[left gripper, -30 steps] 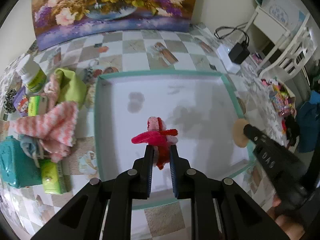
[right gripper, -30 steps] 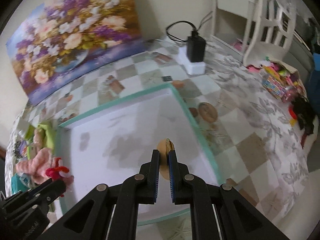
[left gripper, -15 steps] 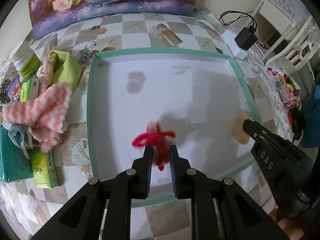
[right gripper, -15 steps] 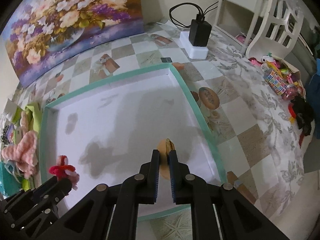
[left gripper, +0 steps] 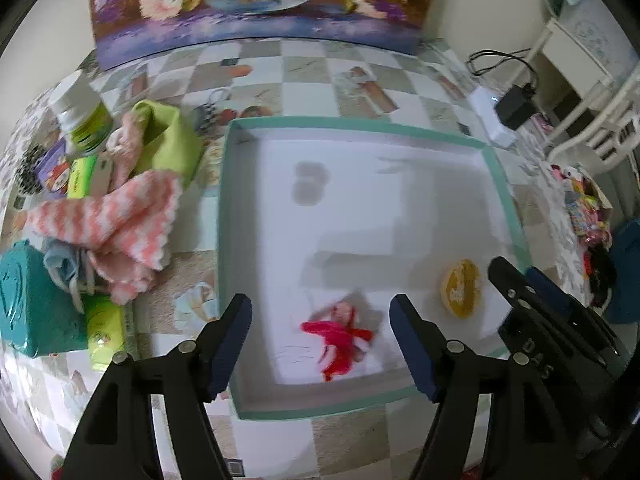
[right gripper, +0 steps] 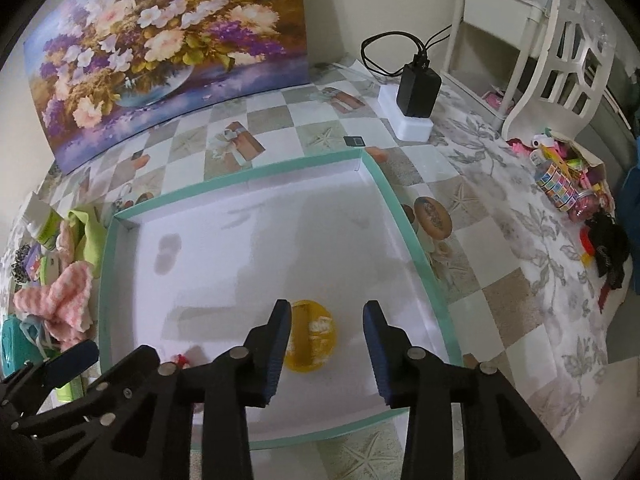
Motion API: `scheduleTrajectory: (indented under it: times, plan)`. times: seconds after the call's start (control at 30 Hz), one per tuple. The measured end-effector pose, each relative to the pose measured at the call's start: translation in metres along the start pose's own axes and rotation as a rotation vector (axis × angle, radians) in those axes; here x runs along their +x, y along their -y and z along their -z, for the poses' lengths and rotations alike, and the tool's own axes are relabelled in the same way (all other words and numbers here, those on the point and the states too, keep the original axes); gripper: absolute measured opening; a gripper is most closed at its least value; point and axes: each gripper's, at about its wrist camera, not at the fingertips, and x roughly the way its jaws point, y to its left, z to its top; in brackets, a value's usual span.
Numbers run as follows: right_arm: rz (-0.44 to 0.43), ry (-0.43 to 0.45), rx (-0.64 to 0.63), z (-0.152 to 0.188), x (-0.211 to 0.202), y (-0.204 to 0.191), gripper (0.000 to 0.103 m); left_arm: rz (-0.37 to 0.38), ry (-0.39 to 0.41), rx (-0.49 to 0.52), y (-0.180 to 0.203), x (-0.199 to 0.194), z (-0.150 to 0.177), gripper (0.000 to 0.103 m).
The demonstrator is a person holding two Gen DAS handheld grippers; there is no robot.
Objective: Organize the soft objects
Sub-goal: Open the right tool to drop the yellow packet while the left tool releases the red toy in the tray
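The red and pink plush toy (left gripper: 340,334) lies flat near the front edge of the teal-rimmed white tray (left gripper: 222,240), its long axis slanting from upper left to lower right. Right of it the yellow round sponge (right gripper: 310,334) also lies flat. The left gripper (left gripper: 320,332) and right gripper (right gripper: 326,334) point steeply down, jaws opening, pads clear of both.

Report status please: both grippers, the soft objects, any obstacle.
Left gripper opening, red and pink plush toy lying loose in white teal-rimmed tray. Right gripper opening over round yellow sponge, not gripped. No obstacle in tray.
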Motion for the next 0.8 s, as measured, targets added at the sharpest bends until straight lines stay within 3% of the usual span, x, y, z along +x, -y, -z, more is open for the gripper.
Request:
scheduleTrajectory:
  times: [0.13,0.4,0.53,0.67,0.8]
  plan:
    - [0.002,-0.003,0.002,0.001,0.0,0.001,0.055,-0.044,0.002,-0.034,-0.009,0.001,0.0,0.087]
    - [-0.002,-0.026,-0.009,0.002,0.004,-0.002,0.072,-0.076,-0.015,-0.093,-0.023,0.0,-0.002,0.095]
    - [0.024,-0.012,-0.011,0.004,0.002,-0.001,0.102,-0.085,-0.012,-0.119,-0.028,-0.004,-0.002,0.097]
    - [-0.022,-0.022,0.024,0.004,0.002,0.004,0.103,-0.066,-0.018,-0.145,-0.032,-0.005,-0.002,0.097]
    - [-0.011,-0.025,-0.004,0.005,0.001,-0.001,0.103,-0.071,-0.007,-0.145,-0.031,-0.009,0.001,0.098]
